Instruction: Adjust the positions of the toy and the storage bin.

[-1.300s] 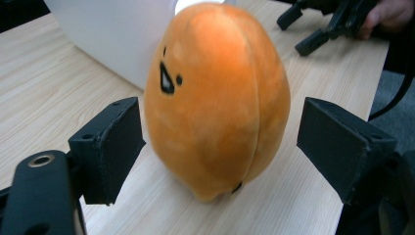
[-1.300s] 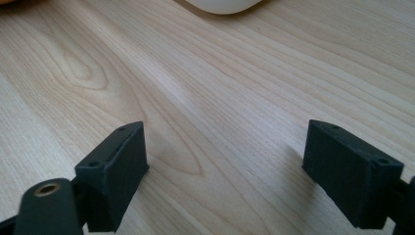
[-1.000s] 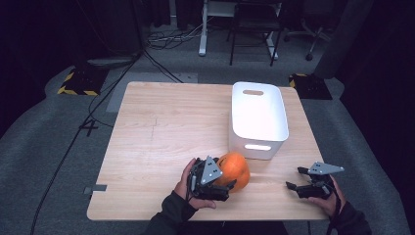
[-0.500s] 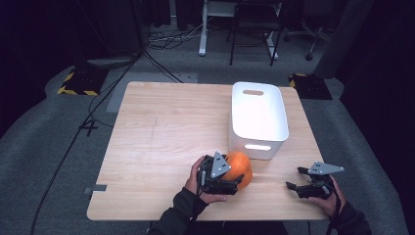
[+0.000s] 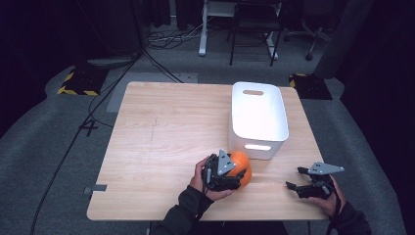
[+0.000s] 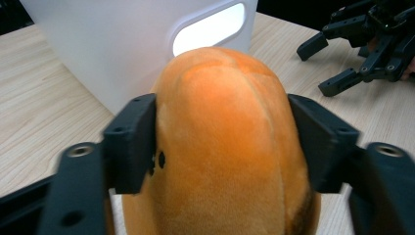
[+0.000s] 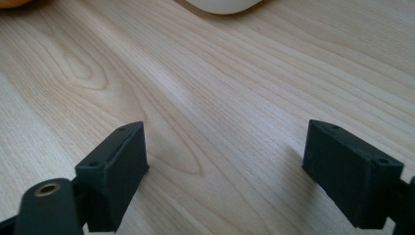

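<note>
Left gripper (image 6: 222, 147) grasping orange plush pumpkin (image 6: 220, 142)
Its jaws have just been closing, beside the white bin (image 5: 258, 117); right gripper (image 7: 225, 166) released.

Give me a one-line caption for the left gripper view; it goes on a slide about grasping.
Left gripper closing both jaws on an orange plush pumpkin beside the white bin.

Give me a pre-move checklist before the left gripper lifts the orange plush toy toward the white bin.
1. Left gripper jaws, just closing, press both sides of the orange plush toy: ok.
2. Grip centred on toy: ok.
3. White bin upright beside the toy: ok.
4. Bin interior empty: ok.
5. Right gripper open, apart from the toy: ok.
6. Toy off the table: cannot tell.
</note>
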